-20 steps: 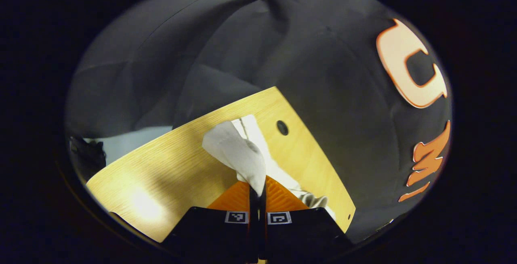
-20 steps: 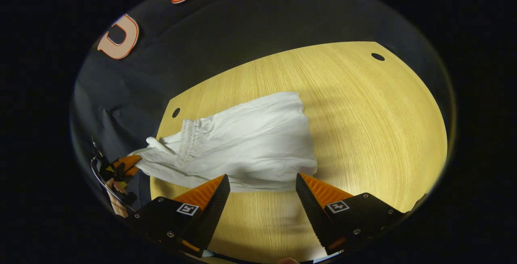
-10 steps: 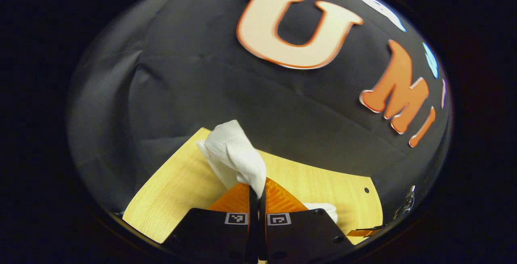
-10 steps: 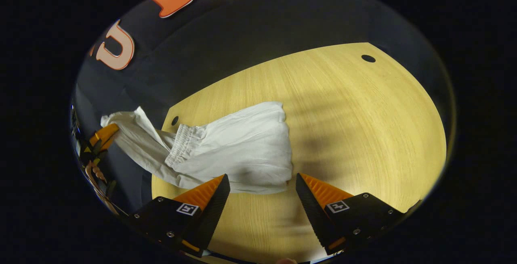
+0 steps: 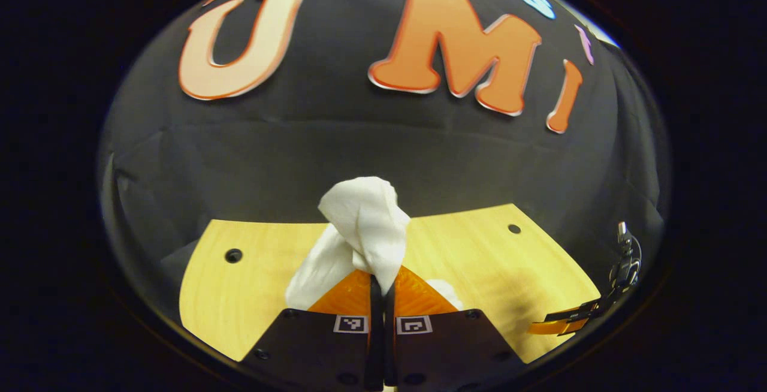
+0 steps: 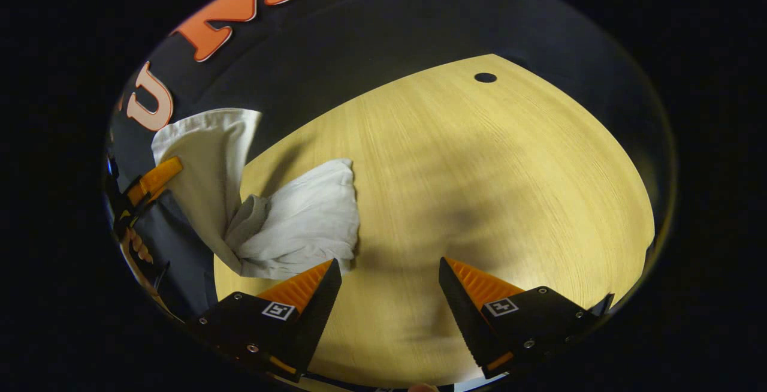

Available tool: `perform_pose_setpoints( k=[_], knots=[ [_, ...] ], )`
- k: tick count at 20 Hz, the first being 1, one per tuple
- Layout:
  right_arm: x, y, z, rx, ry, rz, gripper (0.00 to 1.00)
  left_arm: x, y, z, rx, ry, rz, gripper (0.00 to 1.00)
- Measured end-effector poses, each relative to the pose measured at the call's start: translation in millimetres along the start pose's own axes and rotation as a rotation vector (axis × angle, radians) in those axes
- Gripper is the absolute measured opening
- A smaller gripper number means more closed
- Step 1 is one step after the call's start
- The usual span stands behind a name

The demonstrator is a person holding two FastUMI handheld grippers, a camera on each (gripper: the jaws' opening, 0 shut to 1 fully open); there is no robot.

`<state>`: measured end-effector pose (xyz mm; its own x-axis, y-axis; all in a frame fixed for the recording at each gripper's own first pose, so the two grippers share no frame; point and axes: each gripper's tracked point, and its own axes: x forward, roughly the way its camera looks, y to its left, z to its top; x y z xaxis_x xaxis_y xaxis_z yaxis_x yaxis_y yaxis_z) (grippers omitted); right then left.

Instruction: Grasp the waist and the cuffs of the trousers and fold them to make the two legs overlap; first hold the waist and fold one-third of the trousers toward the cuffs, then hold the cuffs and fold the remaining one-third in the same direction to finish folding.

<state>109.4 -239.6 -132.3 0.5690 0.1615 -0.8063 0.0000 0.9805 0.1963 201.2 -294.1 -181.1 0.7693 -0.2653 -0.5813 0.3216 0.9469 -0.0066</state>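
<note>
Because the left claw (image 5: 380, 287) is clenched on a single bunched corner of the white trousers (image 6: 299, 224), the cloth hangs from it in a twisted rope, with the rest heaped on the bench (image 6: 479, 188) just ahead of the right claw's (image 6: 389, 275) near finger. The right claw stands released, grasping nothing. The risk I judge: the lifted part may drop skewed or slide off the bench edge beside the left claw, since nothing pins the heap.
</note>
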Motion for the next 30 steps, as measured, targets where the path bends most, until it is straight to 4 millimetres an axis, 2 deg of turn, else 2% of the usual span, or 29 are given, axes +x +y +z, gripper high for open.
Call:
perform_pose_setpoints(
  k=[2,5,8,10,11,12,13,15,16,19,20,21,25,28,30],
  knots=[
    [-3.1,-14.5,-3.2,0.018,0.003,-0.008,0.99,24.5,-20.1,-19.6,0.018,0.048,-0.037,0.04],
    [-2.9,-26.3,-7.7,0.027,0.013,-0.014,0.99,40.7,-57.0,-73.8,0.044,0.144,-0.08,0.04],
    [-5.1,-30.5,-10.4,0.02,0.023,-0.011,0.99,39.7,-78.0,-114.6,0.093,0.22,-0.097,0.04],
    [-4.0,-29.5,-12.4,0.014,0.029,-0.005,0.99,35.7,-88.0,-135.1,0.122,0.263,-0.109,0.02],
    [-3.8,-28.7,-12.4,0.011,0.031,-0.001,0.99,36.2,-96.6,-146.4,0.12,0.283,-0.129,0.08],
    [-5.1,-28.3,-12.3,0.009,0.034,0.001,0.99,32.8,-101.8,-150.7,0.111,0.301,-0.133,0.07],
    [-4.6,-28.2,-12.9,0.006,0.036,0.002,0.99,36.2,-104.6,-157.0,0.09,0.313,-0.136,0.21],
    [-5.0,-29.1,-15.4,-0.001,0.038,0.003,0.99,39.6,-113.0,-165.1,0.037,0.333,-0.141,0.43],
    [-5.5,-29.8,-15.4,-0.004,0.039,0.002,0.99,41.9,-117.9,-169.4,0.017,0.337,-0.153,0.46],
    [-4.9,-29.5,-16.4,-0.014,0.042,0.002,0.99,35.1,-122.8,-166.0,0.009,0.325,-0.178,0.87],
    [-5.3,-28.7,-16.6,-0.018,0.041,0.004,0.98,33.8,-121.5,-161.6,0.011,0.311,-0.176,0.89],
    [-6.4,-27.0,-16.4,-0.024,0.038,0.009,0.98,31.4,-118.8,-158.7,0.016,0.298,-0.169,0.99],
    [-16.6,-12.3,-1.7,-0.073,0.007,0.024,0.99,16.2,-93.9,-130.2,0.055,0.204,-0.097,1.0],
    [-24.7,8.7,17.1,-0.117,-0.032,0.053,0.99,-6.1,-79.1,-94.6,0.032,0.119,-0.056,1.0],
    [-29.5,26.2,31.2,-0.139,-0.065,0.079,0.99,-16.9,-61.8,-79.8,0.014,0.047,-0.015,0.99]
  ],
)
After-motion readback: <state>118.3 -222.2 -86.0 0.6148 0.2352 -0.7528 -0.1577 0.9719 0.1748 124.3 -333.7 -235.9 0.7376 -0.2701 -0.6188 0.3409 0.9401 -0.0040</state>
